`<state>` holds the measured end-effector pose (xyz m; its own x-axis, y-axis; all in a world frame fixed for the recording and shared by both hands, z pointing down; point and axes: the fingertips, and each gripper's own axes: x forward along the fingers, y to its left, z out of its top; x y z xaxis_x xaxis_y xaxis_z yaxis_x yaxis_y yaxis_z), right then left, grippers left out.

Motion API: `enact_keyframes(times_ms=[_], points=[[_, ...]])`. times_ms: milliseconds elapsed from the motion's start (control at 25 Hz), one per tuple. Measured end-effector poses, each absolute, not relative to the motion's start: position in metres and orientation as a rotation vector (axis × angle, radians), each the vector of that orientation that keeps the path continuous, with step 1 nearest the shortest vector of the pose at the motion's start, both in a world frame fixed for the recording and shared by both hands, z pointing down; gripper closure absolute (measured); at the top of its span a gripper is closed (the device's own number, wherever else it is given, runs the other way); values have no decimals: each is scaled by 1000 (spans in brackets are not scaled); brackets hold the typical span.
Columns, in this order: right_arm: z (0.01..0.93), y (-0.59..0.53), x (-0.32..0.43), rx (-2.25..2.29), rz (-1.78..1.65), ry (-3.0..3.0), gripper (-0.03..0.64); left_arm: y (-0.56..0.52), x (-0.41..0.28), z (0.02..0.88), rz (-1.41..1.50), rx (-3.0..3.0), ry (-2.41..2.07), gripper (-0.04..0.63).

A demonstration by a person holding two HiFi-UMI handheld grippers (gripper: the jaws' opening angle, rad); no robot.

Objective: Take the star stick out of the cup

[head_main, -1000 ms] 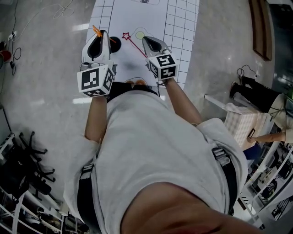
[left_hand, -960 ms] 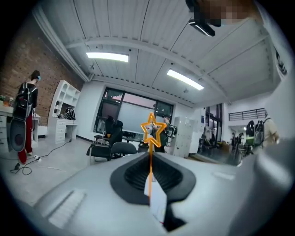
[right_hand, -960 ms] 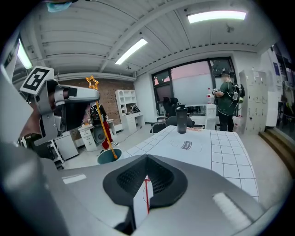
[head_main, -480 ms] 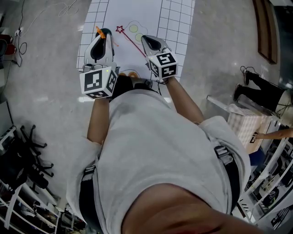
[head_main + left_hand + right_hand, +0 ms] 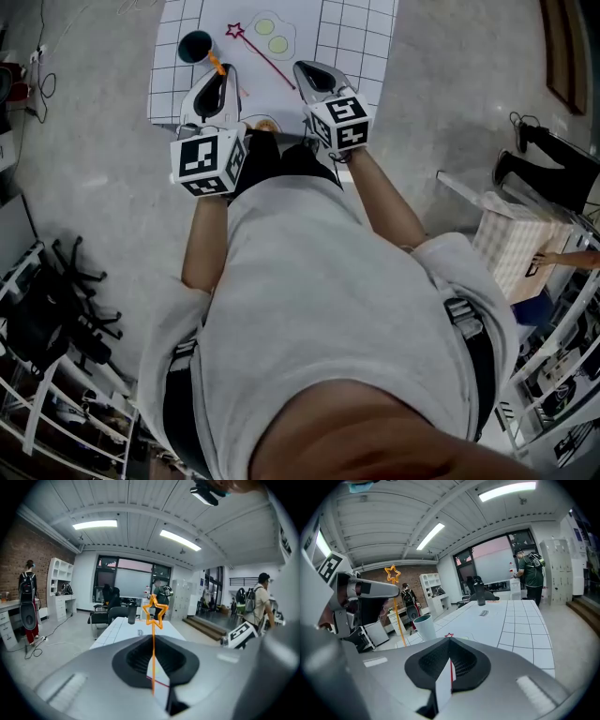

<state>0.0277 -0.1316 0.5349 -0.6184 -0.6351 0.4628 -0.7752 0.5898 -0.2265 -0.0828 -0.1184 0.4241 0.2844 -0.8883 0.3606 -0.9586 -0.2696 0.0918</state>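
While I am watching both feeds: left gripper (image 5: 152,667) is clamping orange star stick (image 5: 153,641) low on shaft, star is standing high above fingers (image 5: 93,681). Stick is already outside cup (image 5: 425,629), which is sitting ahead of fingers on table (image 5: 520,616). Right gripper (image 5: 450,658) is pinching thin red star stick (image 5: 451,672), whose star end is reaching forward of its fingers. I am judging risks: thin shaft is maybe swivelling or slipping between pads if I am swinging fast, and long free end is maybe striking cup or other gripper.

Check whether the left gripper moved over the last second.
Yes: the left gripper, shut on the orange star stick, pulled back from the cup toward the person.
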Motion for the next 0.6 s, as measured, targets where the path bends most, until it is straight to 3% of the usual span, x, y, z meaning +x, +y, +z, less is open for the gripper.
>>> enact_keyframes(times_ms=[600], points=[[551, -113, 105, 1282, 679, -2395, 617, -129, -23, 485, 615, 2229, -1408, 588]])
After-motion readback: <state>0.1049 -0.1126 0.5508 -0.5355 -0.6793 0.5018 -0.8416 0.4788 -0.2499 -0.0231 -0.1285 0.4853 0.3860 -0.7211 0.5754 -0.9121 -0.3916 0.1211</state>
